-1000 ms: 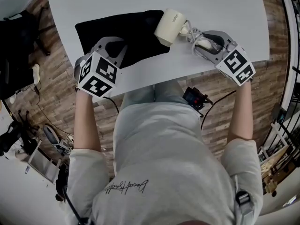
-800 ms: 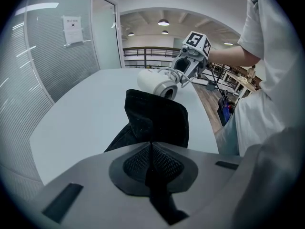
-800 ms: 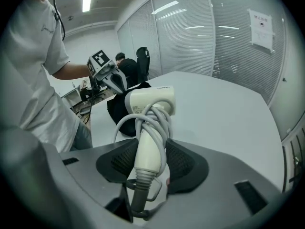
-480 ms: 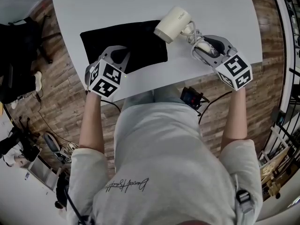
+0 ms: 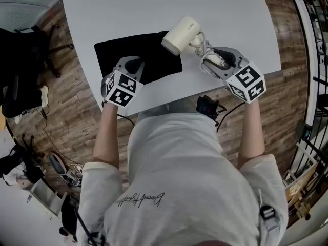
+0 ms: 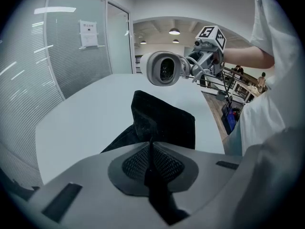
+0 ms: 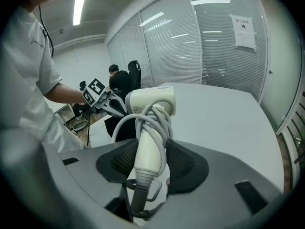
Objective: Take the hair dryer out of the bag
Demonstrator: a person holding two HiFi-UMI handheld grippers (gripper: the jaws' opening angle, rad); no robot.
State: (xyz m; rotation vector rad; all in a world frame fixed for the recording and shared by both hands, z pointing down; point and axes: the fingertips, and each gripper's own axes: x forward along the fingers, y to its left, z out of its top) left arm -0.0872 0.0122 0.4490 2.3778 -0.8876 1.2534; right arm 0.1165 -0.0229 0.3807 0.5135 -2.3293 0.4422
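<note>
Hair dryer in right gripper

Head view looks steeply down; all views share the table.

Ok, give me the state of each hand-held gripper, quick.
Left hand-held gripper: closed, pinching the black bag.
Right hand-held gripper: closed on the hair dryer handle.

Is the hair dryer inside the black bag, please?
No, the right claw holds the hair dryer by its handle, wholly outside the black bag.
</note>
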